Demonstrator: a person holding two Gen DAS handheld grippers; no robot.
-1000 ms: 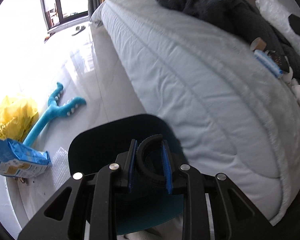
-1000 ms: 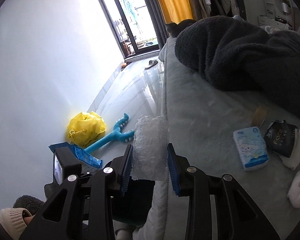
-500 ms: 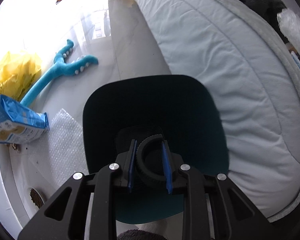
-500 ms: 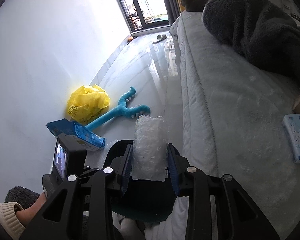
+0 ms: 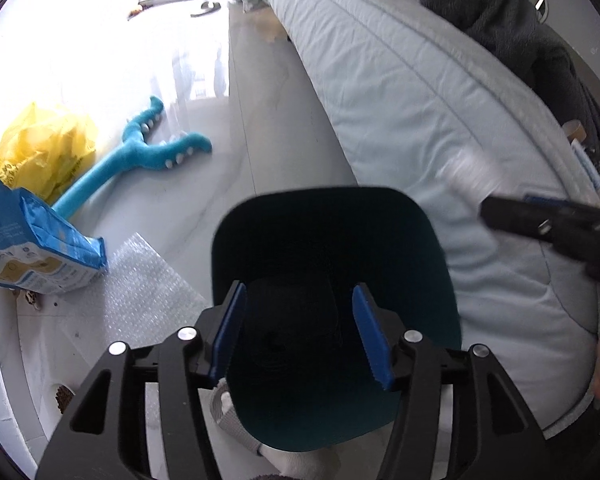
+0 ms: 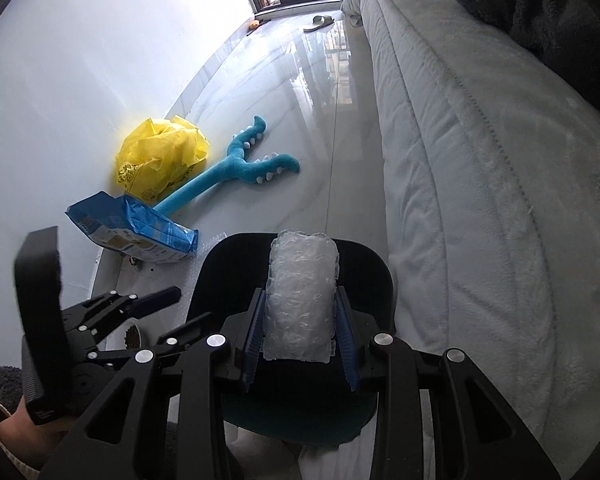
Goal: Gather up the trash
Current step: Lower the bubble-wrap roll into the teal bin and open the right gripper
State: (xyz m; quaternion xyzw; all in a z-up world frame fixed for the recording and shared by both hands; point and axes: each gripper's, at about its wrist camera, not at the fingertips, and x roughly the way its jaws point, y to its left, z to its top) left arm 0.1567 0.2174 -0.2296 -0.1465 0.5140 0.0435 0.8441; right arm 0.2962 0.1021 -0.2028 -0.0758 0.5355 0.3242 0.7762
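- You're hovering your left gripper [image 5: 300, 330] right over the dark teal bin [image 5: 332, 240] on the floor, and its blue fingers [image 5: 228, 332] are spreading apart as we speak. Nothing is pinched between them. There's some dark shape down inside the bin below them, but I can't tell what it is.
- Your right gripper [image 6: 300, 338] is clamping a roll of bubble wrap [image 6: 302, 292]. The fingers [image 6: 256, 340] are pressing into both sides of it, and the roll is sticking up out of the grip, just above the near rim of the bin.
- From the left wrist view the right gripper is coming in from the right edge, blurry, with the pale wrap at its tip, over the edge of the bed [image 5: 420, 120].
- More stuff is sitting on the floor to the left of the bin: a flat sheet of bubble wrap [image 5: 140, 284] touching the bin's left side, a blue packet [image 5: 32, 252] lying partly on that sheet, a crumpled yellow plastic bag [image 5: 40, 148] by the wall, and a blue plush toy [image 5: 140, 156] stretching out toward the far side.
- A dark grey blanket [image 5: 500, 16] is piled on the far right of the bed.
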